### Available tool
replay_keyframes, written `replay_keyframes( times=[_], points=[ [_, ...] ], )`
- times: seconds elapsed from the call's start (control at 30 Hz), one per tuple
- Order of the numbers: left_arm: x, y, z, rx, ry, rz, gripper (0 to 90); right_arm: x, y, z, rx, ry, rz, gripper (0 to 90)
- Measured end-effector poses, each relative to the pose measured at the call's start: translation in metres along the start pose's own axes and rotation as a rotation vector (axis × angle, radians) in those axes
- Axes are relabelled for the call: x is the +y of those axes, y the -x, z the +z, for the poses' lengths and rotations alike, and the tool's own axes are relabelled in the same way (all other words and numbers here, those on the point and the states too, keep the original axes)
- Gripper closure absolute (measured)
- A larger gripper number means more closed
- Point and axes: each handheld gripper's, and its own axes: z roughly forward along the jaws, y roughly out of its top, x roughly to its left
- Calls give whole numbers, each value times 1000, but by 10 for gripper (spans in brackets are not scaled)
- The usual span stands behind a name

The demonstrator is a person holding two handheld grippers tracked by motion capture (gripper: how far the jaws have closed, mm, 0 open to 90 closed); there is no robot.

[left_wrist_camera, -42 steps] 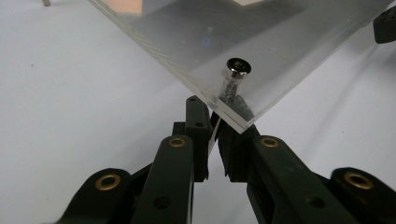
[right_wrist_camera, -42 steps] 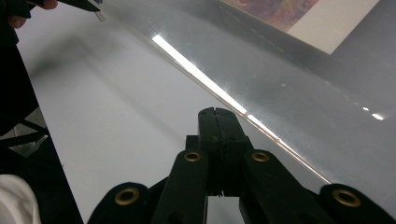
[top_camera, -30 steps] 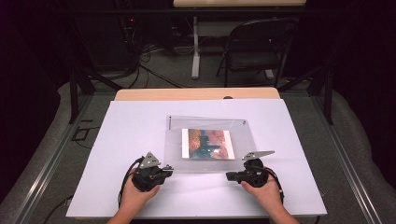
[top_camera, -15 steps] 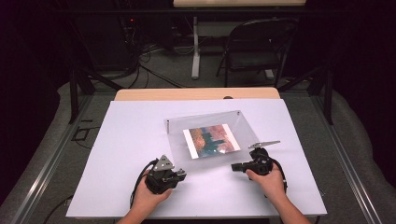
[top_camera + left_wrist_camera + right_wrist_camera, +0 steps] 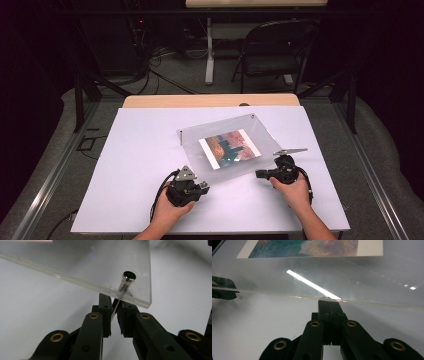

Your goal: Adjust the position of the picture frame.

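Observation:
A clear acrylic frame (image 5: 197,137) holding a colourful picture (image 5: 230,148) lies turned at an angle on the white table (image 5: 140,150). My left gripper (image 5: 204,187) is at its near-left corner. In the left gripper view the jaws (image 5: 116,307) stand slightly apart under the plate (image 5: 75,262), having just opened a little. The corner's clear pin with its metal cap (image 5: 129,277) runs down between them. My right gripper (image 5: 259,174) is shut, and its tips (image 5: 329,302) touch the plate's near edge (image 5: 374,303). The picture (image 5: 312,247) lies beyond.
A folding chair (image 5: 272,50) and floor cables (image 5: 165,75) lie past the table's far wooden edge (image 5: 210,101). Metal rails (image 5: 50,180) flank the table. The left gripper (image 5: 222,288) appears at the far left of the right gripper view.
Both hands moved to the right, the right one also away from the person. The frame shifted right with them and turned counterclockwise.

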Motion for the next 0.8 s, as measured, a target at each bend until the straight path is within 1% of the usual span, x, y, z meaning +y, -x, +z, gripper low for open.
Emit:
replay_keyframes(
  times=[0.03,0.07,0.13,0.17,0.23,0.37,0.43,0.47,0.5,0.53,0.57,0.6,0.63,0.67,0.7,0.73,0.77,0.8],
  points=[
    [0,0,0,0,0,0,817,0,0,0,0,0,0,900],
    [-2,-1,2,-4,-12,0,813,-4,0,-4,-10,9,-11,871],
    [-3,0,3,-2,-18,0,811,-5,0,-6,-14,10,-13,855],
    [-3,0,4,4,-15,3,810,-8,-1,-8,-15,23,-14,842],
    [-4,0,4,2,-12,4,807,-11,-3,-13,3,43,-14,811],
    [-6,-2,0,-13,-7,0,783,-12,-7,-18,-2,75,-44,753],
    [-9,-5,-8,-11,3,-12,752,-13,-9,-19,-1,87,-57,717],
    [-10,-6,-11,-18,11,-28,728,-13,-10,-19,5,92,-55,703],
    [-10,-6,-11,-18,11,-28,703,-13,-10,-19,18,108,-49,691],
    [-12,-10,-18,-28,17,-46,675,-13,-11,-20,28,114,-48,674],
    [-12,-10,-18,-28,17,-46,657,-13,-11,-20,28,114,-48,674],
    [-13,-12,-25,2,32,-39,645,-13,-13,-21,25,134,-63,643],
    [-14,-14,-28,17,38,-37,624,-13,-14,-21,26,138,-70,631],
    [-14,-14,-28,17,38,-37,601,-13,-14,-21,26,138,-70,631],
    [-14,-16,-32,25,52,-46,601,-13,-16,-22,27,141,-73,613],
    [-15,-19,-34,34,63,-52,546,-13,-18,-23,30,152,-83,588],
    [-15,-21,-36,42,70,-57,546,-13,-18,-23,30,152,-83,588],
    [-15,-24,-38,54,76,-60,518,-13,-20,-23,24,162,-102,568]
  ],
)
